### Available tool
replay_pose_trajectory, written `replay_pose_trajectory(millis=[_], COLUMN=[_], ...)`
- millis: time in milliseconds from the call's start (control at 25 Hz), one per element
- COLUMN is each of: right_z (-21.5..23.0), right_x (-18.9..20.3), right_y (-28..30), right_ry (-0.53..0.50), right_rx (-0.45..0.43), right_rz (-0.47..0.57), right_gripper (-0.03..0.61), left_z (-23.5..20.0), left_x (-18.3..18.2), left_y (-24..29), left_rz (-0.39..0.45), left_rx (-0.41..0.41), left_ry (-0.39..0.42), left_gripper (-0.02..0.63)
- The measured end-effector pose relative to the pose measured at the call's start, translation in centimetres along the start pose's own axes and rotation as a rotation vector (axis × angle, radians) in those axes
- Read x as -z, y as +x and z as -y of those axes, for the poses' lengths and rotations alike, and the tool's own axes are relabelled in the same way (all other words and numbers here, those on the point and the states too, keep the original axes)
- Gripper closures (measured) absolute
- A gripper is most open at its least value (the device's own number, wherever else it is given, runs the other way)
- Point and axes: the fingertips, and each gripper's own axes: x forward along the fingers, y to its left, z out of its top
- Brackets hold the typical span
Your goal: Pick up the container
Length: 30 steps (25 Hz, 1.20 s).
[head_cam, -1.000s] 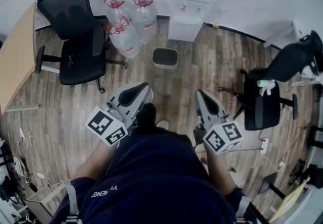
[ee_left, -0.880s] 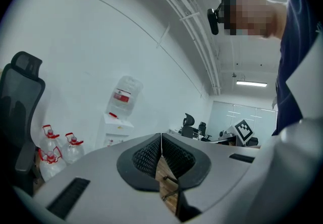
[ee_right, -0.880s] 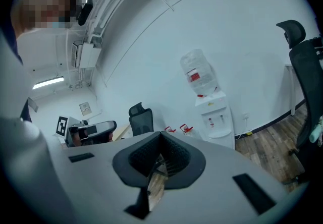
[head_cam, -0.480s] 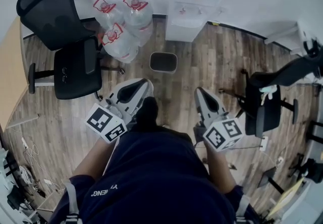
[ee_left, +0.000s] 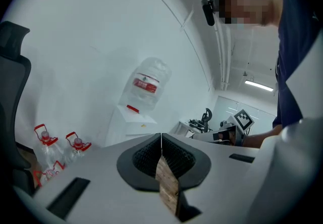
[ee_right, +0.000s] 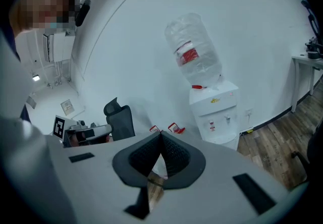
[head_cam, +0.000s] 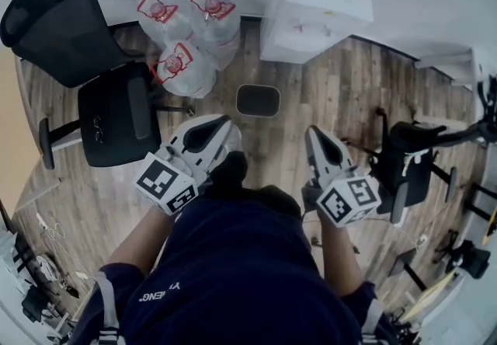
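A small dark bin with a pale rim, the container [head_cam: 258, 100], stands on the wood floor in front of the water dispenser [head_cam: 318, 9]. Both grippers are held at waist height above the floor, short of the bin. My left gripper [head_cam: 226, 128] points toward it from the lower left, jaws shut with nothing between them. My right gripper [head_cam: 314, 134] points up from the lower right, also shut and empty. In the left gripper view the pads meet at my left gripper [ee_left: 161, 140]. In the right gripper view they meet at my right gripper [ee_right: 161, 137]. Neither gripper view shows the bin clearly.
Three large water bottles [head_cam: 186, 56] with red handles stand left of the bin. A black office chair [head_cam: 109, 114] is at the left, another chair [head_cam: 411, 161] at the right. An inverted bottle [ee_right: 194, 51] tops the dispenser. A desk edge [head_cam: 8, 141] lies far left.
The head view has moved forward: the dispenser, bottles and bin sit lower and larger in the frame. Both grippers stay shut and have shifted only slightly toward the bin.
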Motion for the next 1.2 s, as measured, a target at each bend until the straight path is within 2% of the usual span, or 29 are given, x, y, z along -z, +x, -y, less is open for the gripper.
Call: replay_pose_trajectory(millis=[440, 640, 800, 960, 1200], right_z=[2.9, 5.6, 8.4, 11.4, 15.6], right_x=[-0.4, 0.8, 3.1, 5.7, 10.7], right_y=[7.5, 10.7, 13.5, 16.2, 20.6], right_ry=[-0.016, -0.108, -0.154, -0.201, -0.271], right_rx=[0.027, 0.026, 0.001, -0.034, -0.117], right_rz=[-0.103, -0.185, -0.28, -0.392, -0.551], right_gripper=[0.563, 0.563, 0.563, 0.563, 0.563], left_z=[-6.9, -8.9, -10.6, -12.4, -15.2], left_x=[1.3, 3.3, 6.1, 9.6, 16.6], left_y=[3.5, 5.5, 7.5, 9.5, 11.8], left_rz=[-0.068, -0.106, -0.138, -0.166, -0.218], left_rx=[-0.02, -0.055, -0.11, -0.164, -0.265], left_ry=[-0.047, -0.075, -0.091, -0.147, -0.196], left_gripper=[0.588, 0.588, 0.588, 0.588, 0.588])
